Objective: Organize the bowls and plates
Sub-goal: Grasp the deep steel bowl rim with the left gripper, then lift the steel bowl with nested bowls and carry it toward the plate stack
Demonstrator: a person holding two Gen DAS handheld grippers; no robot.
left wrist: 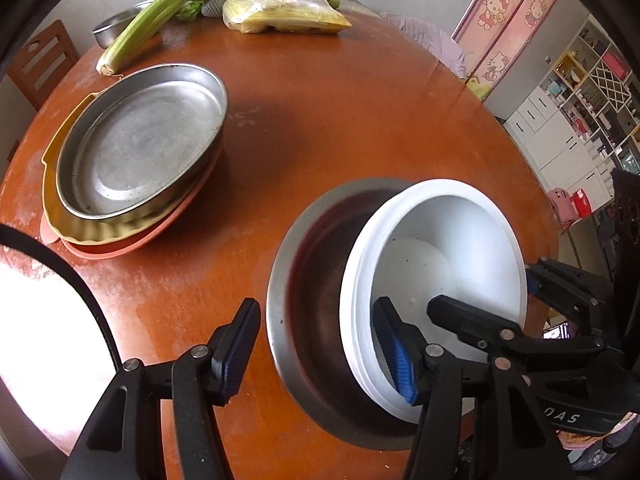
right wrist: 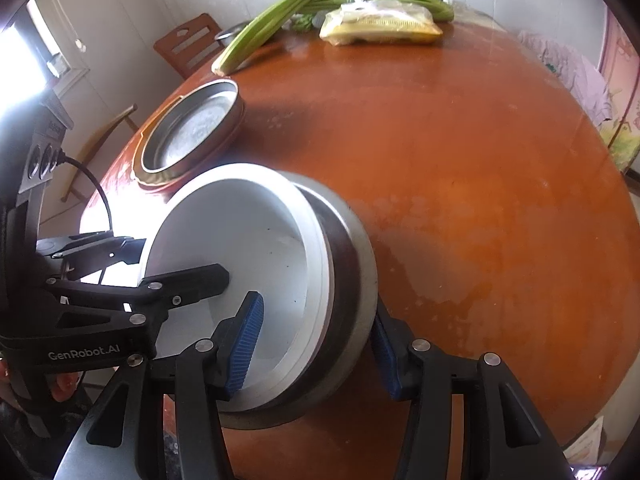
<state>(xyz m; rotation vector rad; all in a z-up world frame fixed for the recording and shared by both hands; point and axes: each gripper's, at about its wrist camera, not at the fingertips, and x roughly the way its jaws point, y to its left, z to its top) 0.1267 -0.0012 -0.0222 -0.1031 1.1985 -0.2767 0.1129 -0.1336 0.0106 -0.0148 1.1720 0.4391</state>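
A stack of white bowls [left wrist: 448, 256] sits tilted inside a steel bowl [left wrist: 316, 280] near the table's front edge. It also shows in the right wrist view as white bowls [right wrist: 236, 240] in the steel bowl [right wrist: 356, 280]. My left gripper [left wrist: 316, 352] is open, its jaws straddling the near rims, one finger inside the white bowls. My right gripper [right wrist: 316, 344] is open, straddling the same rims from the other side; it shows in the left wrist view [left wrist: 488, 292]. A steel plate [left wrist: 140, 144] rests on a yellow and an orange plate [left wrist: 132, 246] at left.
The round wooden table [left wrist: 360, 112] carries celery [left wrist: 168, 12], a yellow bag [left wrist: 280, 16] and a small steel dish [left wrist: 116, 26] at the far side. A wooden chair [right wrist: 188, 44] stands behind. Shelves [left wrist: 580, 100] are at the right.
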